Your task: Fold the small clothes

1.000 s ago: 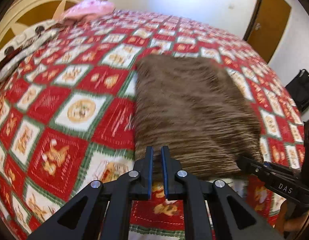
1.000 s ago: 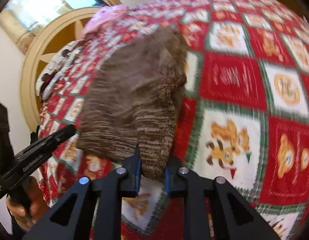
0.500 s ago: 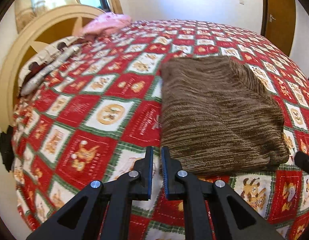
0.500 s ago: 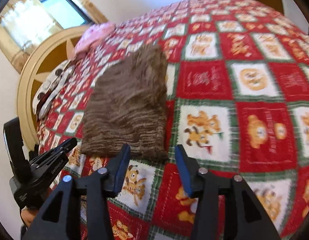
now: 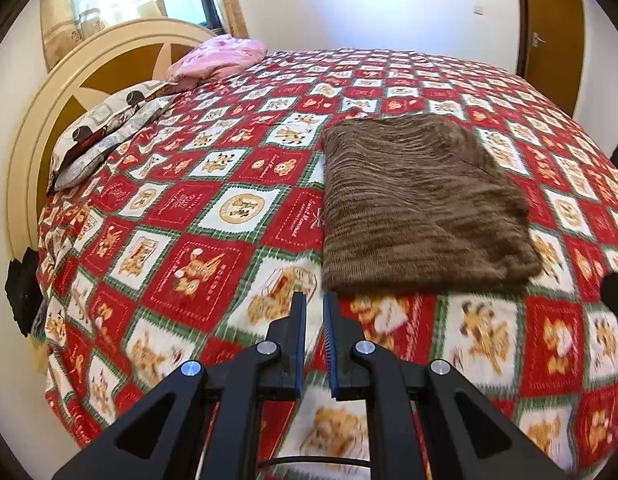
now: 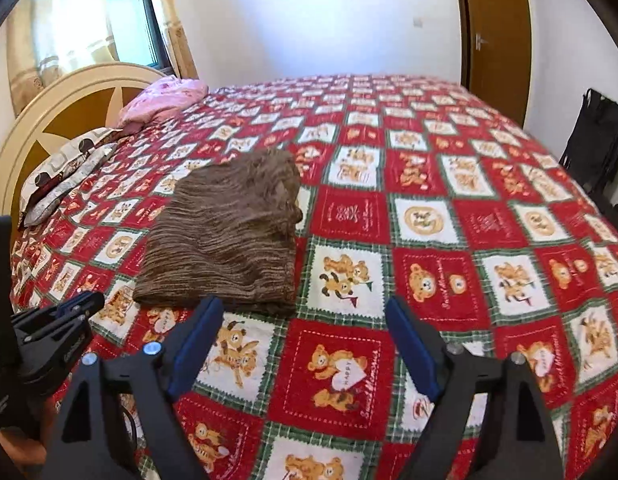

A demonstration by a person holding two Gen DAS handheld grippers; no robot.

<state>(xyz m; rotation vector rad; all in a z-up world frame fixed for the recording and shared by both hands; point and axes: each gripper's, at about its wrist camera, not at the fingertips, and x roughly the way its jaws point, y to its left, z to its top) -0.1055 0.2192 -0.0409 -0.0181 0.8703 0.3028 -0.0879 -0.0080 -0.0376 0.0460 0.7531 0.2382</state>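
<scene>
Holding both tools above the near edge of the bedspread (image 5: 237,216), we grip nothing. Our left gripper (image 5: 315,308) has its two fingers nearly together with only a thin slit between them, and no cloth in it; its tips hang just short of the near left corner of the brown knitted garment (image 5: 417,208). Our right gripper (image 6: 305,312) is spread wide, with bare bedspread showing between its blue pads (image 6: 199,336), and it sits near the garment's front right corner without touching it.

That garment lies folded into a neat rectangle on the bedspread, flat, on the near half of the bed. Beyond the garment and to its left, a patterned pillow (image 5: 105,128) leans by the curved cream headboard (image 5: 69,92), and a pink bundle of cloth (image 5: 217,60) rests further along the same side. Nothing lies between our tools and the garment.

The bedspread is a red, white and green check with teddy bears in its squares. Past the garment stands a plain white wall (image 6: 321,16); a brown door (image 6: 497,32) is to the garment's far right, a curtained window (image 6: 129,20) sits behind the headboard, and a black bag (image 6: 593,140) stands on the floor off the bed's right side.
</scene>
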